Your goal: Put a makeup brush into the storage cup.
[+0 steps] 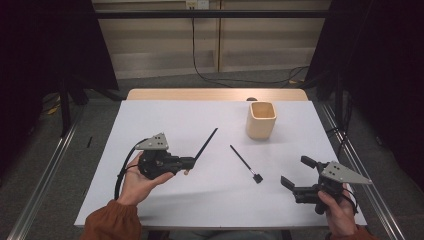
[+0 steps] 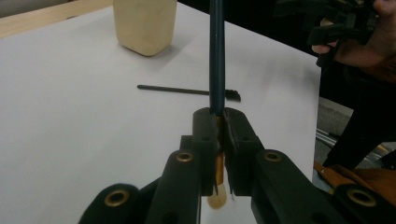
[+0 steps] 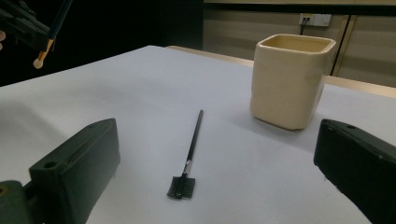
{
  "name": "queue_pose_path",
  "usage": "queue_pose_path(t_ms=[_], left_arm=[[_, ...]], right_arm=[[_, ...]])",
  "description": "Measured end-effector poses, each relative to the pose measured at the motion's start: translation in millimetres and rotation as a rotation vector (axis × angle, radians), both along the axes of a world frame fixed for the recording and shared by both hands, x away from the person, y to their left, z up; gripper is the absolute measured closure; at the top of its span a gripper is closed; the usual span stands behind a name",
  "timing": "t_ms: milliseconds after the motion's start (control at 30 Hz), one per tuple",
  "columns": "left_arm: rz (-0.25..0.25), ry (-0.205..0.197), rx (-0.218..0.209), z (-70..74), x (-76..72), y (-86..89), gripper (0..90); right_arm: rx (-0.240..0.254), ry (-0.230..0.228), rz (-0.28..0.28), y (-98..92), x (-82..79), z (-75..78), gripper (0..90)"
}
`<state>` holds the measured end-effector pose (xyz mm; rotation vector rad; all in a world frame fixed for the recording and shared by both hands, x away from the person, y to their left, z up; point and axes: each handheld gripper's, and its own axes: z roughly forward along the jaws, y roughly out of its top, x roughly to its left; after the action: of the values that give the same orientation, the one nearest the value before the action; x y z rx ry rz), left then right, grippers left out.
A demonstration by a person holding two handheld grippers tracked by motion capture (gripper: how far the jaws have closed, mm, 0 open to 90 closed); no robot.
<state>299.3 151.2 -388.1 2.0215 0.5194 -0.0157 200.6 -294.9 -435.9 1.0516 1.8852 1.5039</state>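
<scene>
white table (image 1: 165,200): left hand-held gripper (image 2: 218,122) clamps dark brush (image 2: 216,56).

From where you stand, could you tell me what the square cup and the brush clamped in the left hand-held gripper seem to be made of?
Square cup: probably glazed ceramic, cream, softly glossy, thick rounded rim. Brush: dark smooth handle, possibly painted wood or plastic; gold band looks metallic.

Lab, black curtains (image 1: 395,75), alu rig rails (image 1: 42,175)

cup (image 1: 261,120): far right on tabletop (image 1: 170,120)
comb brush (image 1: 246,163): lying before cup, mid tabletop
held brush (image 1: 205,143): left of comb brush, above tabletop
</scene>
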Motion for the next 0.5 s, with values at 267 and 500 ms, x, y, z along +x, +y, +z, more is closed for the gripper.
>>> queue_pose_path(t_ms=[267, 500], left_arm=[[-0.04, 0.029, 0.06, 3.0, -0.1, -8.2, 84.1], [-0.07, 0.038, 0.094, 6.8, -0.6, -15.5, 84.1]], right_arm=[[0.0, 0.002, 0.0, 0.2, 0.4, -0.3, 0.0], [-0.001, 0.005, 0.002, 0.4, 0.7, -0.5, 0.0]])
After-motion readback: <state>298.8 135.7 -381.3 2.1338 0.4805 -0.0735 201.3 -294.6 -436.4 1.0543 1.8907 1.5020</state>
